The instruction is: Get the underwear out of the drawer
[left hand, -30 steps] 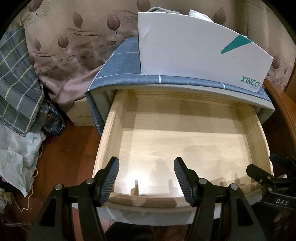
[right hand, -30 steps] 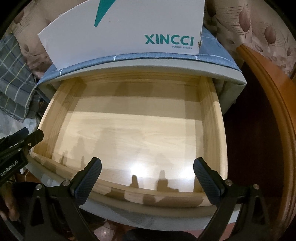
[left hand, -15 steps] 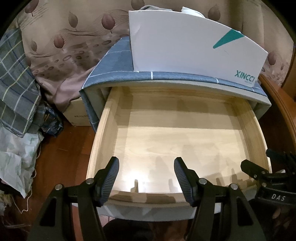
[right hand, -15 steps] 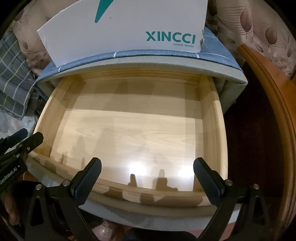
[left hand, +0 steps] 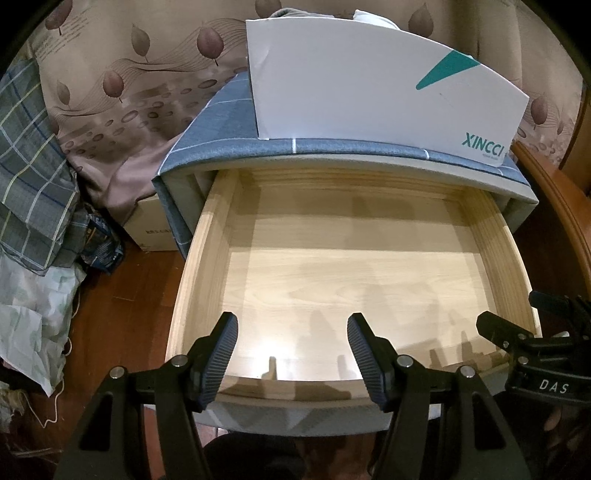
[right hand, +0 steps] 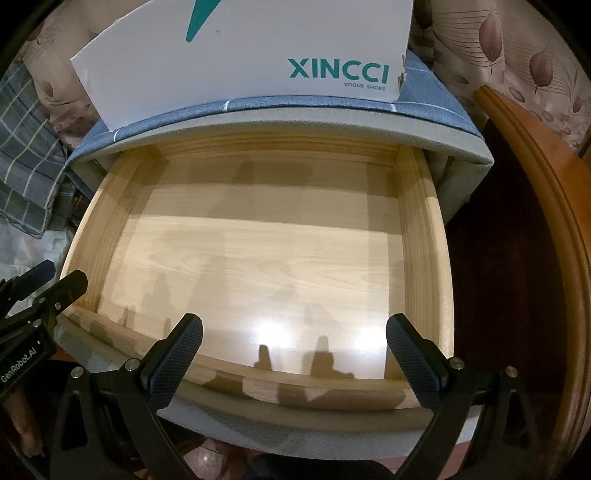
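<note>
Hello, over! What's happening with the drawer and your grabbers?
Left gripper open, empty. Right gripper open, empty. Drawer pulled out, no underwear visible. Nothing blocking.

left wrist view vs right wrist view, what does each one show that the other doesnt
Only the left wrist view shows the small cardboard box on the floor beside the cabinet, the crumpled pale cloth and clothes poking above the shoe box.

Only the right wrist view shows the small print under the brand name and the long curve of the wooden rail.

Both show the open drawer, bare inside, the white shoe box, the plaid cloth, and both grippers, left and right, open and holding nothing.
</note>
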